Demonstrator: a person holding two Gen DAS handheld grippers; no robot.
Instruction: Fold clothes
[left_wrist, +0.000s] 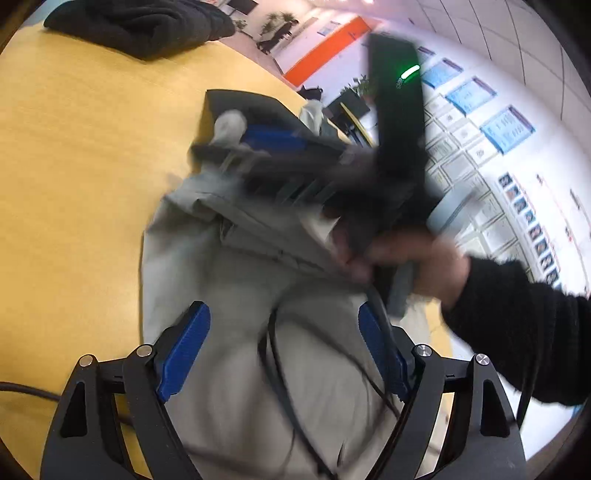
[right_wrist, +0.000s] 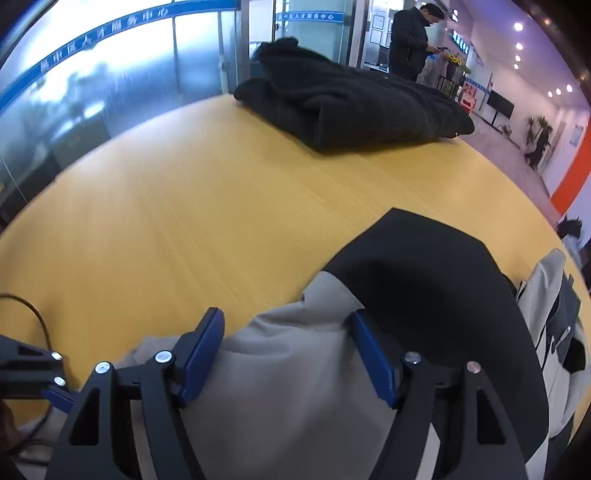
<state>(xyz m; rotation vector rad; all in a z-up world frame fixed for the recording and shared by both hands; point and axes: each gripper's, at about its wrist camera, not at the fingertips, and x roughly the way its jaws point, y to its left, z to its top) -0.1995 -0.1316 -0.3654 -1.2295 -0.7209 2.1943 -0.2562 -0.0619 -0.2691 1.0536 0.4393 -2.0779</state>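
Observation:
A grey and black garment (left_wrist: 236, 258) lies crumpled on the yellow wooden table (left_wrist: 74, 166). My left gripper (left_wrist: 284, 321) is open just above the grey cloth, holding nothing. The right gripper (left_wrist: 266, 147) shows blurred across this view, its blue fingers over the garment's far black part, held by a hand in a black sleeve. In the right wrist view my right gripper (right_wrist: 288, 328) is open over the grey cloth (right_wrist: 280, 369), beside the black panel (right_wrist: 424, 288). Its jaws stand wide apart.
A folded black garment (right_wrist: 351, 107) lies at the far side of the table; it also shows in the left wrist view (left_wrist: 144, 22). Black cables (left_wrist: 280, 369) cross the grey cloth. A cable (right_wrist: 33, 314) lies at the left. A person (right_wrist: 410, 37) stands beyond the table.

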